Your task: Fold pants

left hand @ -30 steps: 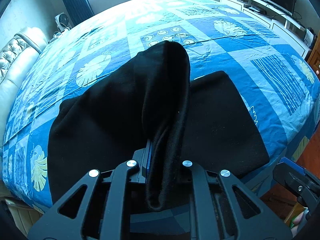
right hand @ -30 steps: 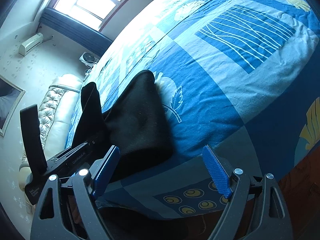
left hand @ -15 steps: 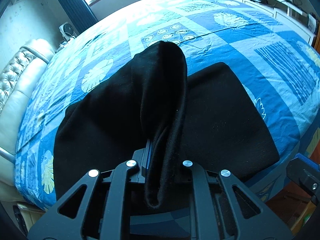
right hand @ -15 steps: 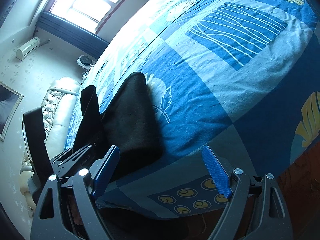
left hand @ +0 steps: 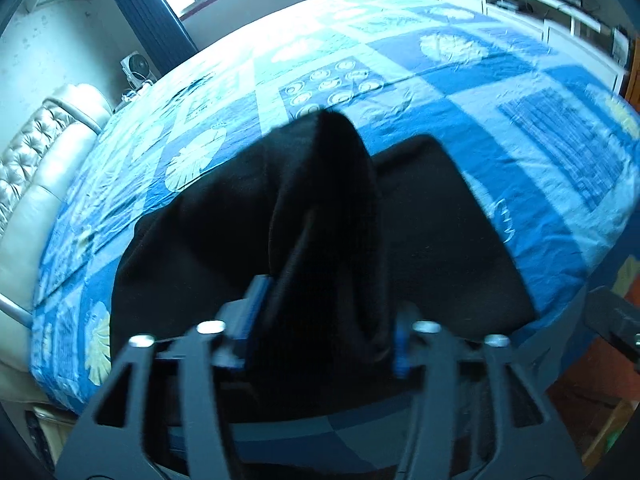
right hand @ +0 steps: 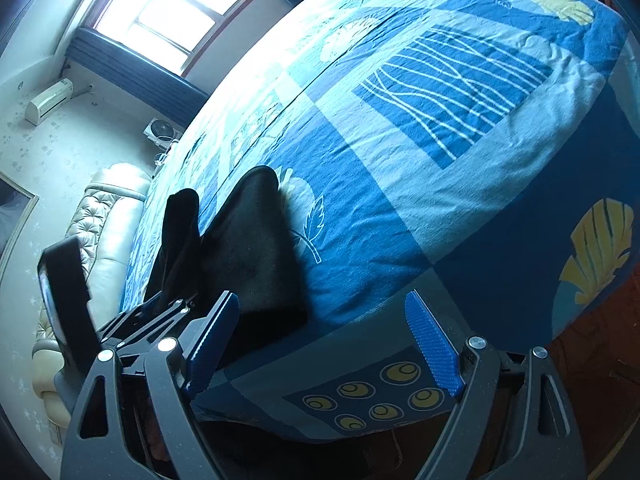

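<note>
Black pants lie folded flat on the blue patterned bed near its front edge. A raised fold of the pants stands between the blue pads of my left gripper, whose jaws have parted; the cloth still drapes over them. The pants also show in the right wrist view, with the left gripper beside them. My right gripper is open and empty, off the bed's front edge, to the right of the pants.
The bed cover spreads far and right. A padded headboard is at the left. A window and a small fan are at the far wall. White cabinets stand at the right.
The left gripper's jaws have spread apart around the raised fold, which has loosened and widened. The view has drawn back a little. The right gripper stays open.
</note>
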A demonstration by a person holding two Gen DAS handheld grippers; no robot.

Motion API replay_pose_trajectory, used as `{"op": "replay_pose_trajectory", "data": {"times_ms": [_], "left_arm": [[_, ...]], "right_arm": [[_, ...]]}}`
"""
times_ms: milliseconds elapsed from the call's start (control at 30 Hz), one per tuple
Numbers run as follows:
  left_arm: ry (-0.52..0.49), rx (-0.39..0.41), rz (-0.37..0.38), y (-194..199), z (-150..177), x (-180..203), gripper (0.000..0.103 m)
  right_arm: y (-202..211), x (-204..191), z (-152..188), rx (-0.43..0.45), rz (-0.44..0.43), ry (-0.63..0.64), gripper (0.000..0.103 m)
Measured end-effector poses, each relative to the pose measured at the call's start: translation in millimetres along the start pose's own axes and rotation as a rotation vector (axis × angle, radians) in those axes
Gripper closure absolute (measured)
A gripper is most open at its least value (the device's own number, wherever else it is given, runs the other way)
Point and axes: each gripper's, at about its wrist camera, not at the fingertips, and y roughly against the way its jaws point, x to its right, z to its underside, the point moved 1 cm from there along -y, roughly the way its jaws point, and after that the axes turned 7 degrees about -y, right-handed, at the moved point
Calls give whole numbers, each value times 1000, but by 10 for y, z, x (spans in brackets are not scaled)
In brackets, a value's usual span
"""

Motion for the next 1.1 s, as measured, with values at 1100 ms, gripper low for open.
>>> {"op": "replay_pose_trajectory", "data": {"times_ms": [1100], "left_arm": [[421,69,210,-70,1773,-2602,11]], "right_arm": [[-729,-1065,63,-160,-169,53,19]]}}
